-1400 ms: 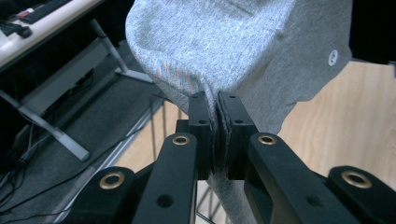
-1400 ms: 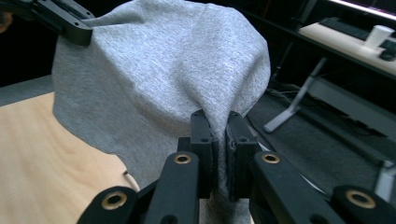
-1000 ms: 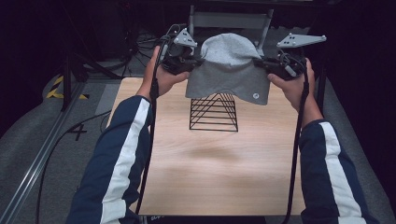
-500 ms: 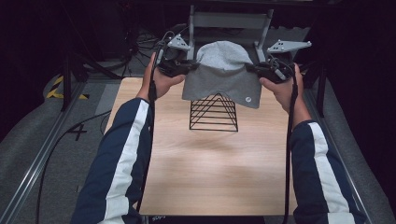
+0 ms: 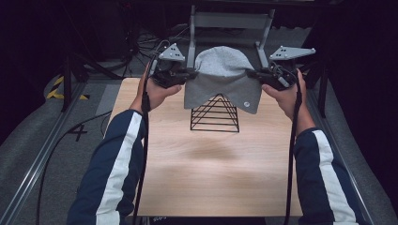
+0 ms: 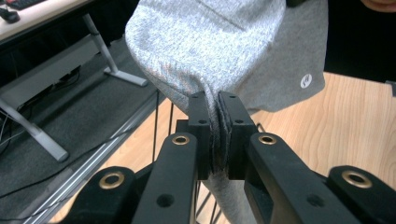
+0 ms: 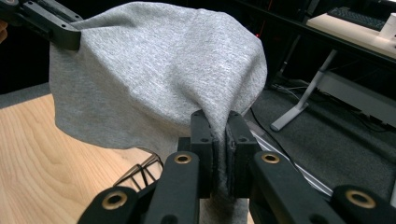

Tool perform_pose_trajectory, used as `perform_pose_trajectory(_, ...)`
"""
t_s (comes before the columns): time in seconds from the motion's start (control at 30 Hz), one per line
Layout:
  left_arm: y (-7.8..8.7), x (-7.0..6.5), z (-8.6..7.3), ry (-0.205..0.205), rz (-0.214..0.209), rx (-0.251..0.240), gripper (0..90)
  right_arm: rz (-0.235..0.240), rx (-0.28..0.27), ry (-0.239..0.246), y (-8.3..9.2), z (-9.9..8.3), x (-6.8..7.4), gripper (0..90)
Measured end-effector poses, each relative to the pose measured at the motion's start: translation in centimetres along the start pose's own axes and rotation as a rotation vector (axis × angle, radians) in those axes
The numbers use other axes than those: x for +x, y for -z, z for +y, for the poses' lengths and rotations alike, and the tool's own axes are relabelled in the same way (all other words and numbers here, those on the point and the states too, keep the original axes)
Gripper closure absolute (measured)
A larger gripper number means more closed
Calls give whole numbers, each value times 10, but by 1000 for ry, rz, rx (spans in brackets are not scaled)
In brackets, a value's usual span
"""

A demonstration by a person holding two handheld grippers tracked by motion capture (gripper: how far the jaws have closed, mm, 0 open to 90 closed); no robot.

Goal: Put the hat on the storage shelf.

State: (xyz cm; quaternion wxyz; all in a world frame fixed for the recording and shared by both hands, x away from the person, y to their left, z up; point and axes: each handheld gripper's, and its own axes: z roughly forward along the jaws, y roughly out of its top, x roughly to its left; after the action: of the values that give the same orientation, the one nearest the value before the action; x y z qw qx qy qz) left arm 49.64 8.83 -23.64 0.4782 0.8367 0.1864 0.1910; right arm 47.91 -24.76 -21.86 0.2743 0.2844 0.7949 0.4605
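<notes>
Hidden: wire rack point(image 5: 215, 116) apex behind grey cap point(image 5: 220, 75), perhaps touching.
Cap: soft knit, domed.
Left gripper point(image 5: 190, 75): clamped on cap.
Right gripper point(image 5: 251, 74): clamped on cap.

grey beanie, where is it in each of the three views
High view: grey beanie top centre, above the black wire rack.
Left gripper view: upper centre, pinched in its tool.
Right gripper view: upper centre-left, pinched in its tool.
Shared landmark: the wire rack.
</notes>
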Motion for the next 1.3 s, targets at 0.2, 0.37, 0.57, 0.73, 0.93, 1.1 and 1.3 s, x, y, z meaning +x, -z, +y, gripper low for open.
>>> perform_pose_trajectory(0.2, -15, -3, -17, 12, 5, 35, 845, 2, 29, -1, -9, -13, 3, 841)
perform_pose_trajectory(0.37, -31, -2, -29, 13, 5, 73, 843, 3, 57, -8, -19, -27, 3, 841)
perform_pose_trajectory(0.57, -49, -1, -49, 35, 0, 115, 842, 28, 105, -26, -37, -53, 5, 841)
perform_pose_trajectory(0.73, -65, -3, -73, 76, -15, 137, 842, 48, 138, -40, -49, -76, 9, 840)
perform_pose_trajectory(0.93, -79, -9, -93, 80, -20, 176, 842, 68, 176, -67, -62, -101, 13, 840)
perform_pose_trajectory(1.1, -91, -13, -107, 83, -21, 208, 842, 74, 213, -78, -74, -118, 17, 841)
perform_pose_trajectory(1.3, -102, -17, -121, 104, -35, 230, 843, 79, 234, -107, -84, -135, 19, 840)
